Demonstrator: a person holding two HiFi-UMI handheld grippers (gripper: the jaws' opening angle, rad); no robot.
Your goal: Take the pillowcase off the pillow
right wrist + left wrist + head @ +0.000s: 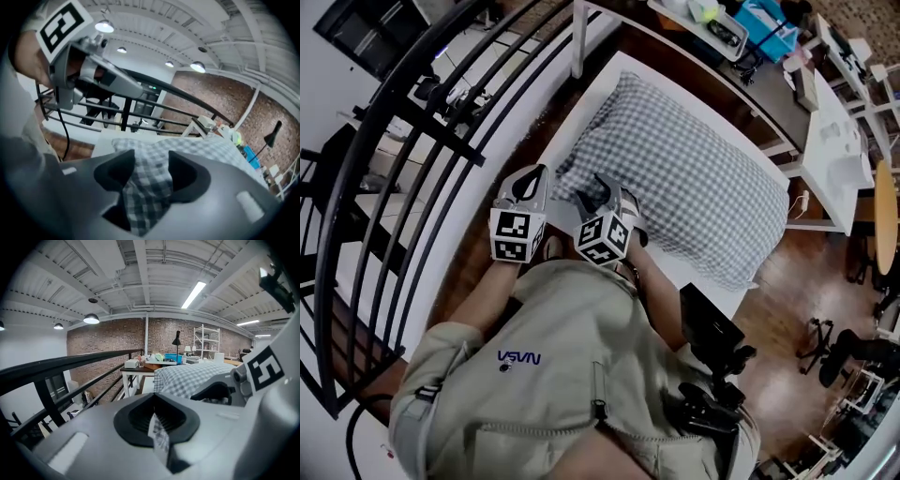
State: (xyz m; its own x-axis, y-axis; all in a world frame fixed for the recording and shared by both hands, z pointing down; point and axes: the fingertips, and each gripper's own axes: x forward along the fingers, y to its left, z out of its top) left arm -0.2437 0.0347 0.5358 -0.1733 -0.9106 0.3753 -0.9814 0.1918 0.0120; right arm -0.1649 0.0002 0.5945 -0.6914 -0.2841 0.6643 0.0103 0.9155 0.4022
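A pillow in a grey-and-white checked pillowcase [684, 178] lies on a white table [581, 122]. Both grippers sit at its near left corner. My left gripper [534, 173] is shut, and in the left gripper view a thin strip of checked cloth [158, 437] is pinched between its jaws [157, 423]. My right gripper [600, 187] stands beside it over the pillow's corner. In the right gripper view the right gripper [151, 173] has its jaws wide apart, with a loose fold of the checked pillowcase [147, 187] lying between them, not squeezed.
A black metal railing [403, 141] runs along the left of the table. Beyond the pillow stand a cluttered table with a blue bin [759, 28] and a white desk [834, 141]. Wooden floor [806, 272] lies to the right. A black device [712, 342] hangs at the person's chest.
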